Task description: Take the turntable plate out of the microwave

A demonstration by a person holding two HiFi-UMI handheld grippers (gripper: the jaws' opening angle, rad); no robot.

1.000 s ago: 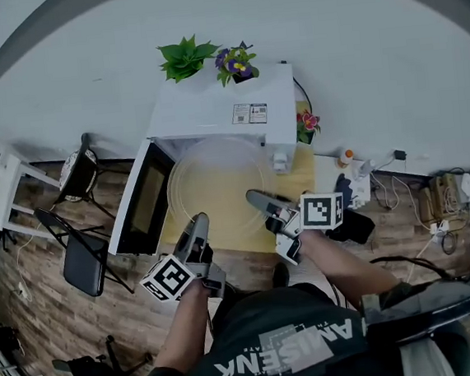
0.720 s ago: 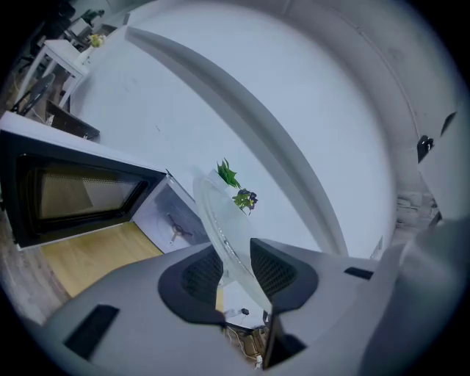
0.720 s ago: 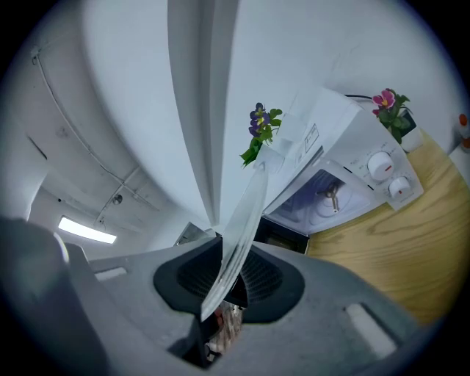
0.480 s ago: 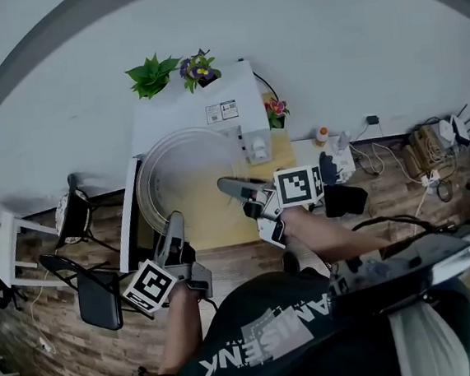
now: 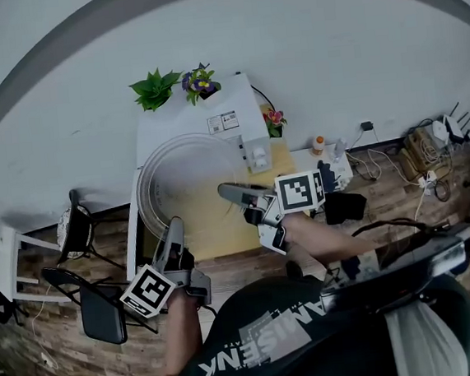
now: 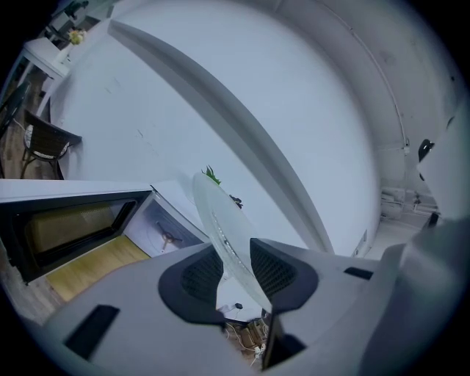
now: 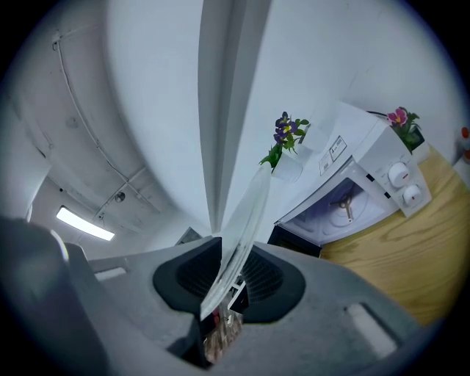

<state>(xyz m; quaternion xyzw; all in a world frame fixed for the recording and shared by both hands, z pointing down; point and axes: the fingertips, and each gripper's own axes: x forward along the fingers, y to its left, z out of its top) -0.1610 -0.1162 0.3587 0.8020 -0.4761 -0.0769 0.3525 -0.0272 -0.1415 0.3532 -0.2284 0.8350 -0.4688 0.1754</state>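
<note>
Both clamped on the turntable plate (image 5: pixel 186 173) rim: left gripper (image 6: pixel 233 277), right gripper (image 7: pixel 231 275) | plate looks clear of microwave (image 5: pixel 211 115) | squeeze evenly, carry level.

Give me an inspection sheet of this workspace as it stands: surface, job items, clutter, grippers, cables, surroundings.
Surface: wooden table, carrying the microwave.
Job's things: turntable plate out of the microwave, held in the air; door open, roller hub bare inside.
Clutter: green plant and purple flowers on the microwave; flower pot beside it; small bottle further right.
Grippers: left hand-held gripper and right hand-held gripper each shut on the plate's rim.
Cables: tangle on the floor at right.
Surroundings: chairs at left, white wall.
</note>
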